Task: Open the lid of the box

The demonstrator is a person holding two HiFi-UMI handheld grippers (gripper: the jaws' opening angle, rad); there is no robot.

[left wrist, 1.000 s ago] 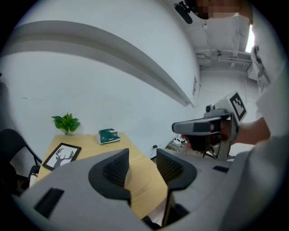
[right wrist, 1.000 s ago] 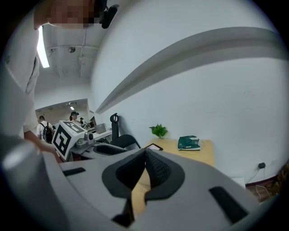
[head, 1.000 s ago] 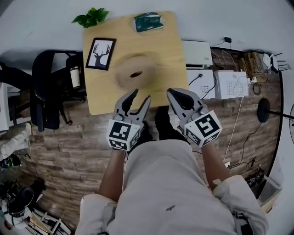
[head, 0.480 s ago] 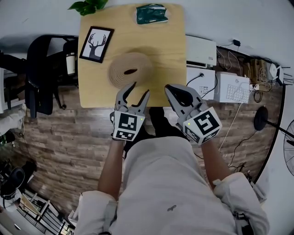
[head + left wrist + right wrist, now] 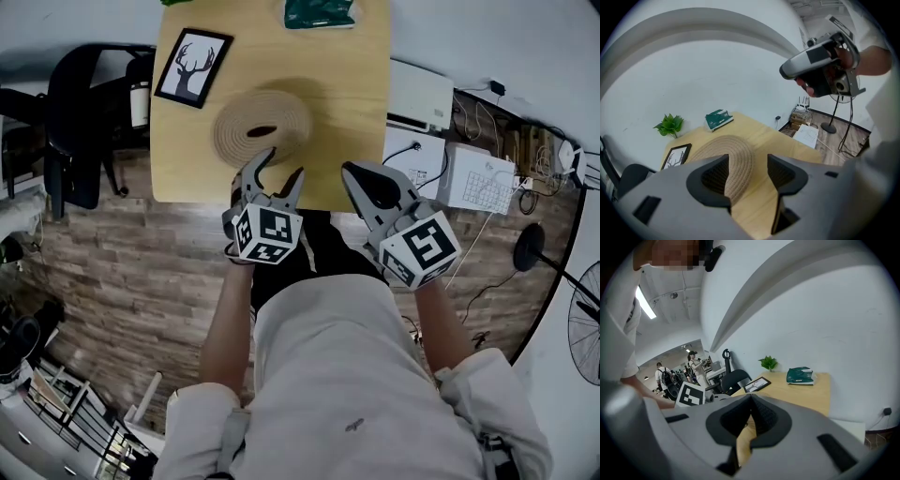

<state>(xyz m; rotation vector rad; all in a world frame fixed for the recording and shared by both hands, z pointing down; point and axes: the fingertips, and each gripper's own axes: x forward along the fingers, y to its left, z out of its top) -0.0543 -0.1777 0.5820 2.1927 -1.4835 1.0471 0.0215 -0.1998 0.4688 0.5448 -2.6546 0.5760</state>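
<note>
We hold the right gripper (image 5: 349, 169) over the table's near edge with its jaws closed tip to tip on nothing; only bare wood shows through the gap behind the tips. The left gripper (image 5: 284, 167) tilts down towards the box. Its jaws have just been opening and now stand wide apart and empty. In its own view the woven lid lies beyond the gap and neither pad touches it. From above, its tips sit just at the box's near rim.

The box (image 5: 262, 125) is a low, round piece of coiled rope lying flat in the middle of the table, its lid on and facing up, with a dark slot (image 5: 265, 132) at the centre. From our head it reads as an oval, its longer line running across the table; we cannot tell whether that is its true shape.

The floor (image 5: 141, 281) is brick-patterned and the wall (image 5: 487, 37) white. On the light wooden table (image 5: 356, 103) a framed deer picture (image 5: 192, 67) lies at the far left and a green packet (image 5: 319, 11) at the far edge. A black chair (image 5: 80, 122) stands to the left, and white appliances (image 5: 478, 178) sit to the right.
</note>
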